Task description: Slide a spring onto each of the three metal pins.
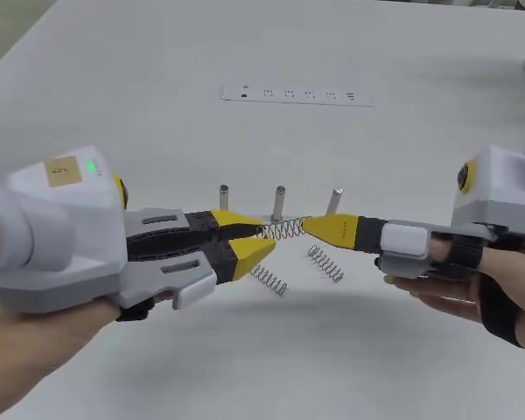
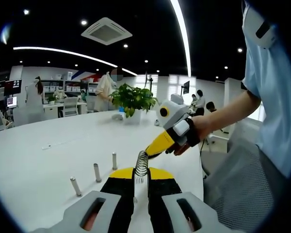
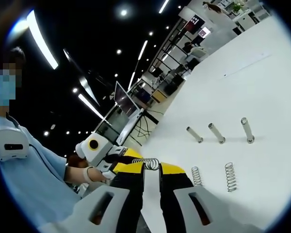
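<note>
One spring [image 1: 284, 229] hangs level in the air, gripped at both ends. My left gripper [image 1: 267, 240] holds its left end and my right gripper [image 1: 304, 226] is shut on its right end. In the left gripper view the spring [image 2: 141, 164] rises from between the left gripper's [image 2: 141, 172] yellow tips. In the right gripper view the spring [image 3: 146, 163] reaches the right gripper [image 3: 152, 167]. Three bare upright metal pins [image 1: 224, 196] [image 1: 280, 201] [image 1: 334, 201] stand just behind. Two loose springs [image 1: 269, 280] [image 1: 325, 263] lie on the table below the grippers.
A white power strip [image 1: 297, 94] lies farther back on the white table [image 1: 114, 79]. In the left gripper view a potted plant [image 2: 132, 99] stands at the table's far end, and a person's arm and shirt are on the right.
</note>
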{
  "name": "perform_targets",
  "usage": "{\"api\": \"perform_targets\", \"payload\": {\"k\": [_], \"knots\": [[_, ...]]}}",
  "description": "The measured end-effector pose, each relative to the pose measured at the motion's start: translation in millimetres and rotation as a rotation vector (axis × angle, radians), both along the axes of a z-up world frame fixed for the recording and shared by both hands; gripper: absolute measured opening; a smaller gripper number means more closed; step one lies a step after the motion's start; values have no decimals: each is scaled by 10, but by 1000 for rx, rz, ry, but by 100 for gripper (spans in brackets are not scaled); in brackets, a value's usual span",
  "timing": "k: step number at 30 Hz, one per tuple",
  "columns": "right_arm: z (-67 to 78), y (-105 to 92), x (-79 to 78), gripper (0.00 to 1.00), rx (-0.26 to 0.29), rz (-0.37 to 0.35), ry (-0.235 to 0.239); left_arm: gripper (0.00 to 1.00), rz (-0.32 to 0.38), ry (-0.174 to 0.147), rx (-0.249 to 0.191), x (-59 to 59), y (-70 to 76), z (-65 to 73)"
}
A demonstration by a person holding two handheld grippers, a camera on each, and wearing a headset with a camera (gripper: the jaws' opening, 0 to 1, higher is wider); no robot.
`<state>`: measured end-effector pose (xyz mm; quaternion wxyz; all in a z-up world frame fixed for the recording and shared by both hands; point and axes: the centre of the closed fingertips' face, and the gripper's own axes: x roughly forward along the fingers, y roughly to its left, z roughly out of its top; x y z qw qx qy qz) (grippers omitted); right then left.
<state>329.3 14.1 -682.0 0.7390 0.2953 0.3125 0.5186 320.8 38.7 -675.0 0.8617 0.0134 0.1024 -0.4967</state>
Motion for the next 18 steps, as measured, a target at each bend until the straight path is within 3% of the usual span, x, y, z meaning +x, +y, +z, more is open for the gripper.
{"api": "perform_targets", "payload": {"k": [9, 16, 18], "knots": [[9, 10, 17, 9, -52, 3, -48, 2, 0, -1, 12, 11, 5, -22], [41, 30, 25, 8, -164, 29, -158, 2, 1, -4, 36, 24, 10, -70], [39, 31, 22, 8, -222, 49, -212, 2, -3, -2, 46, 19, 6, -94]]}}
